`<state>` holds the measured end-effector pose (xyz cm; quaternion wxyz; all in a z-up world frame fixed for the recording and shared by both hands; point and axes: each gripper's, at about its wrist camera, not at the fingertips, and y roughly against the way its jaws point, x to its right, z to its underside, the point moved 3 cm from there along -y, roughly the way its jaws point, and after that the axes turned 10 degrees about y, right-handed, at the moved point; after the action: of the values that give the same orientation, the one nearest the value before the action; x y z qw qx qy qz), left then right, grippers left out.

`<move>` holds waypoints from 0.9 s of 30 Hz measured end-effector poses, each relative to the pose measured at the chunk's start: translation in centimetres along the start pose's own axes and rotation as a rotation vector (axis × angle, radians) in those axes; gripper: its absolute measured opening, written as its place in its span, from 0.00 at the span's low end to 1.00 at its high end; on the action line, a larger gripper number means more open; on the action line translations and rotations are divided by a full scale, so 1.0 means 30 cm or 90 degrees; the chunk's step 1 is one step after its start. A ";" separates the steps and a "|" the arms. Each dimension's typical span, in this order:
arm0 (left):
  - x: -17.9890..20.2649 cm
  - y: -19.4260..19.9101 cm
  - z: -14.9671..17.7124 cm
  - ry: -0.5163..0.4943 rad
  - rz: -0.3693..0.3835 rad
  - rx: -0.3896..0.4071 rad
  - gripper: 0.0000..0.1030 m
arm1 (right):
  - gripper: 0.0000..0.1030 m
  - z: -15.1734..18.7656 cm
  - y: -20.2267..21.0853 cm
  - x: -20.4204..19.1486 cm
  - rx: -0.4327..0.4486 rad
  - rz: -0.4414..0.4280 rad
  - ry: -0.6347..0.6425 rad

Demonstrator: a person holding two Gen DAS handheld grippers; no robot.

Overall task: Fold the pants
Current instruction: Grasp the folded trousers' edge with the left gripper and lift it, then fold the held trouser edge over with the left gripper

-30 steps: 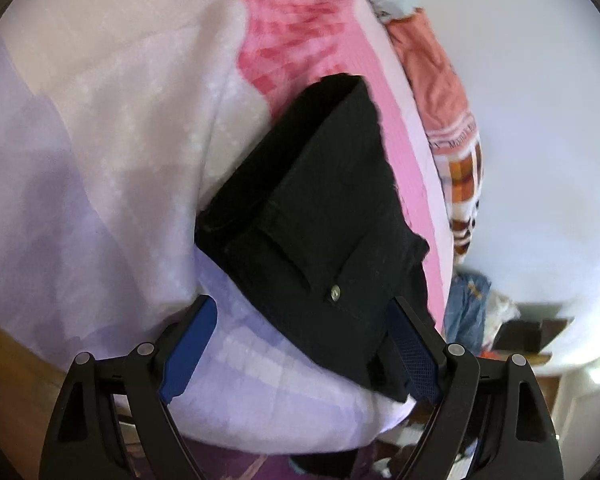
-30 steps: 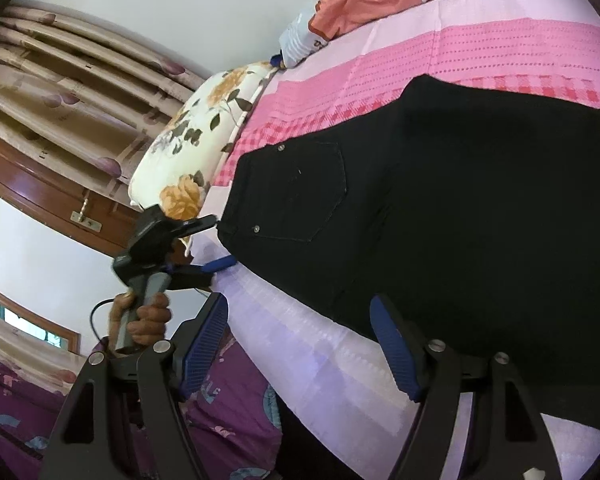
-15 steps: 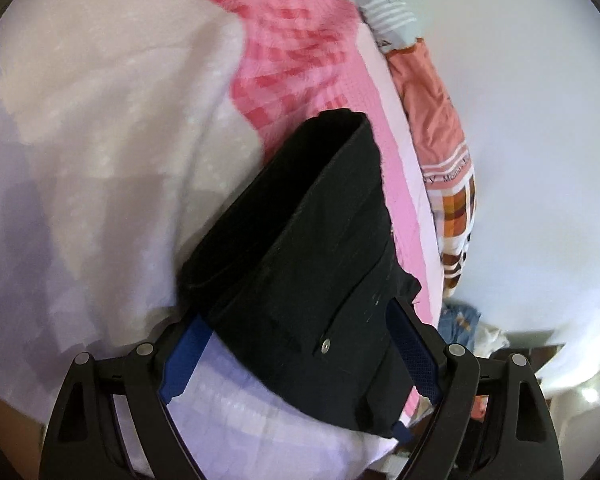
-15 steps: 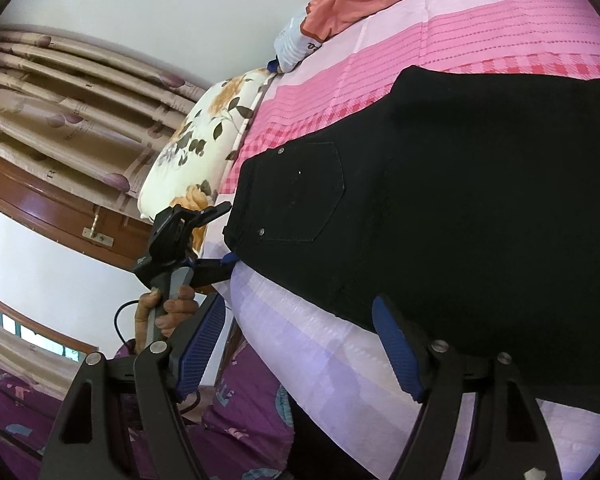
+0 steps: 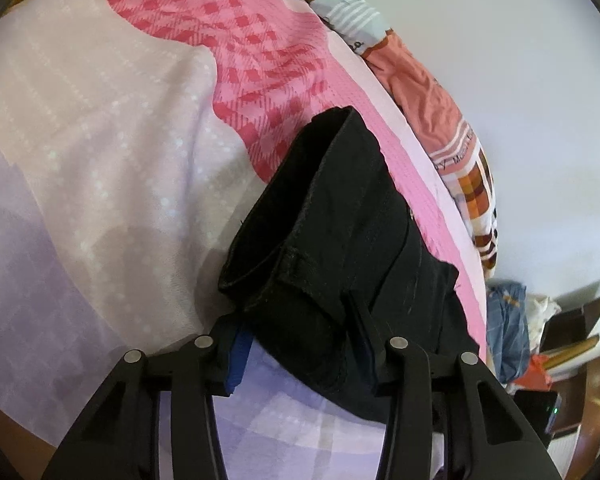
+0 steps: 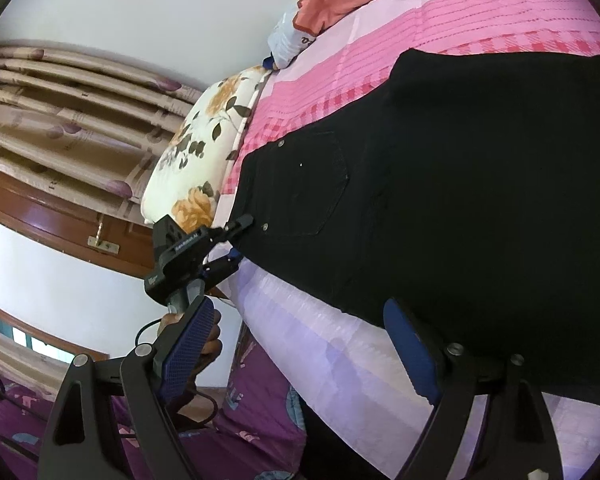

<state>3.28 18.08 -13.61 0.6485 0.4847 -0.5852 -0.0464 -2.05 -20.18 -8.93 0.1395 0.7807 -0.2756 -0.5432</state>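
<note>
My left gripper (image 5: 300, 356) clamps the black pants (image 5: 340, 248) waistband on the bed (image 5: 100, 160); right gripper (image 6: 300, 352) fingers spread, holding nothing.

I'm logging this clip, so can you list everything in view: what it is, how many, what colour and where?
pants: one pair, black, flat on the bed, waistband at the near edge
bedsheet: one, lilac, white and pink check, under the pants
pillow: one, white with orange flowers, at the head of the bed
blanket: one, orange with a checked border, bunched along the wall side
curtain: one, beige, by the wall behind the pillow
clothes pile: blue and white, on the floor past the bed
left gripper: one, black with blue pads, jaws closed on the waistband corner
right gripper: one, black with blue pads, jaws open at the bed's edge
hand: one, holding the left gripper's handle
</note>
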 end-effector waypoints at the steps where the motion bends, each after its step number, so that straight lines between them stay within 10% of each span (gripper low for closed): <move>1: -0.001 0.002 0.003 0.002 0.017 0.003 0.60 | 0.82 0.002 -0.003 -0.002 -0.002 0.000 0.000; 6: 0.036 -0.005 0.025 -0.038 -0.014 0.014 0.68 | 0.82 0.008 -0.002 -0.007 -0.001 0.004 -0.003; 9: 0.040 -0.001 0.027 -0.048 -0.074 0.015 0.44 | 0.82 0.009 -0.001 -0.010 0.002 0.004 -0.004; 15: 0.121 0.018 0.073 -0.169 -0.140 0.061 0.27 | 0.82 0.013 -0.003 -0.012 0.001 0.005 -0.008; 27: 0.286 0.070 0.112 -0.273 -0.145 0.121 0.26 | 0.82 0.018 0.013 0.016 0.022 -0.002 -0.033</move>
<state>2.17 11.87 -6.55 0.4519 0.5856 -0.6523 -0.1655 -2.54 -20.72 -9.30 0.1182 0.7691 -0.2873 -0.5585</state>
